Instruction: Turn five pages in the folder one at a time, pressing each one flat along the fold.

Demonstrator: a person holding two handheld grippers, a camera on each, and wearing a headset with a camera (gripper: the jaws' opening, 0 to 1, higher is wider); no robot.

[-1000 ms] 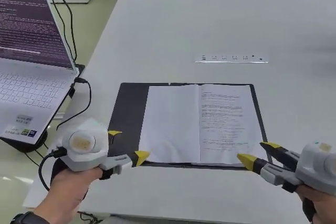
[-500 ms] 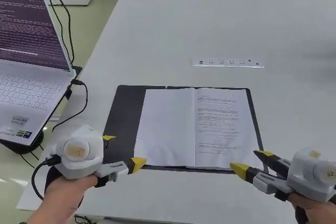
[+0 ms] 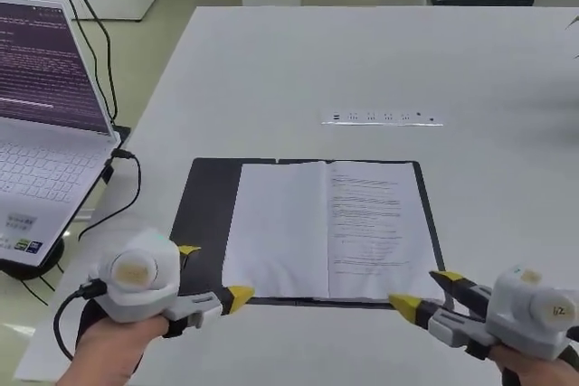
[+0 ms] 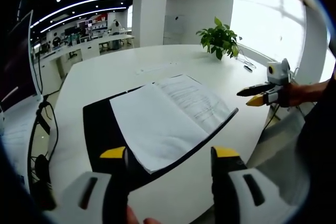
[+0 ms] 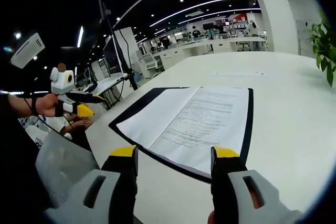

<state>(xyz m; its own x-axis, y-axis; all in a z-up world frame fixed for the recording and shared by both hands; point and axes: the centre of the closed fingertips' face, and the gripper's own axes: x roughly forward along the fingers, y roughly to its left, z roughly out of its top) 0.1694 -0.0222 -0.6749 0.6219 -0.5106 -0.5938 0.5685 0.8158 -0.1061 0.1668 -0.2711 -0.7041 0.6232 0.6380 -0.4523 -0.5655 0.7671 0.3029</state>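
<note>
- The folder [image 3: 204,214] is seen lying open and flat on the white table [image 3: 362,51], in the lower middle of the head view, its black cover showing as a wide band on the left and a thin edge on the right.
- A blank white page [image 3: 276,228] is laid on the left of the fold and a page of printed text [image 3: 375,223] on the right; both lie flat.
- The left gripper [image 3: 214,271] is held at the lower left of the head view, just off the folder's near left corner — its yellow-tipped jaws are spread wide and nothing is held between them.
- The right gripper [image 3: 423,291] is held at the lower right, just off the near right corner, its jaws likewise parted and empty.
- In the left gripper view the jaws of the left gripper [image 4: 169,153] are seen rising either side of the folder's [image 4: 97,129] near corner, without touching it; the right gripper [image 4: 257,95] is seen at the right edge, and a potted plant [image 4: 220,38] at the upper right.
- In the right gripper view the folder [image 5: 134,111] is framed between the open jaws of the right gripper [image 5: 176,151], and the left gripper [image 5: 79,104] is seen at the left.
- A laptop [image 3: 45,133] with a lit screen is placed at the left edge of the head view, and a white power strip [image 3: 384,118] beyond the folder.
</note>
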